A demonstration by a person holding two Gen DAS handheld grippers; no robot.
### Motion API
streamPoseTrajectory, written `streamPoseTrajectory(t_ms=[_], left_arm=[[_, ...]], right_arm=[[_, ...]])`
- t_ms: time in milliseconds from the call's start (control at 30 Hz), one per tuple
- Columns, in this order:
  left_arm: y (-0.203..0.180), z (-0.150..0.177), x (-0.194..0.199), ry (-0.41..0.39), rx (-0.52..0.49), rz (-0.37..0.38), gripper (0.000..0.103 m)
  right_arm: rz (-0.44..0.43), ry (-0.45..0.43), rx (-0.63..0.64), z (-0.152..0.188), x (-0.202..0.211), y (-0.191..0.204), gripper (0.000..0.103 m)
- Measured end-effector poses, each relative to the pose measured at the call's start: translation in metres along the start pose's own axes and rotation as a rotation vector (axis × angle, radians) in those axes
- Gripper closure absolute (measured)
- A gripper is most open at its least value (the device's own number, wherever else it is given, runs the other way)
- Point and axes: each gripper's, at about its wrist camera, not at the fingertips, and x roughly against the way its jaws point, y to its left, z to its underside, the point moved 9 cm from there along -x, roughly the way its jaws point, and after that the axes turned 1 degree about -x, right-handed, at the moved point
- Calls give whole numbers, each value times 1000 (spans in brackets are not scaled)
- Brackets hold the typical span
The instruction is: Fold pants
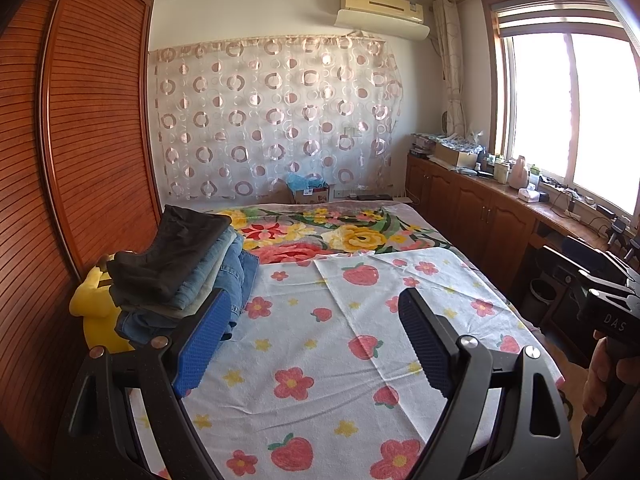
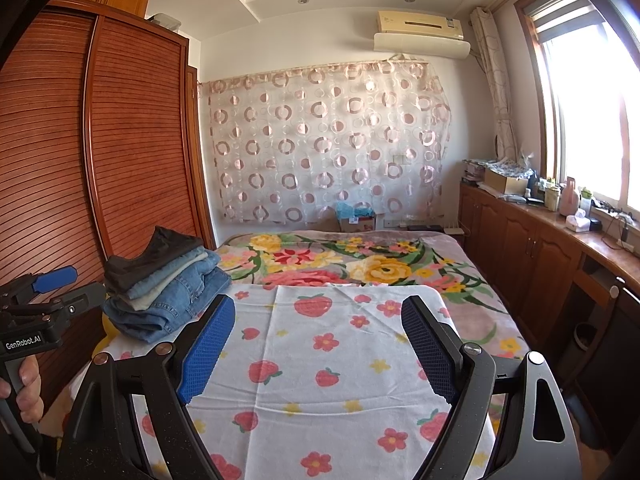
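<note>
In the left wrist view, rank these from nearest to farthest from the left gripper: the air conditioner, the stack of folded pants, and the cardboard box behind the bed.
1. The stack of folded pants, on the bed's left edge beside the left gripper, whose jaws are open.
2. The cardboard box, past the bed's far end, below the circle-patterned curtain.
3. The air conditioner, high on the far wall.

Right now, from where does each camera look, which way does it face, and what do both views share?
Left wrist: sits on the left gripper, jaws open, faces along the bed to the curtain; a hand holds the right gripper at the right edge.
Right wrist: sits on the right gripper, jaws open, same direction; a hand holds the left gripper at the left edge.
Shared: stack of pants, strawberry cloth, wardrobe, window.
</note>
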Motion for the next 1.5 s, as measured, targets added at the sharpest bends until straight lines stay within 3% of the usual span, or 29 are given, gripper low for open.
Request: streamPoseTrajectory(t_ms=[1500], left_arm=[[5, 2, 0, -3, 4, -10, 17]], right_arm=[[4, -1, -5, 2, 0, -1, 16]])
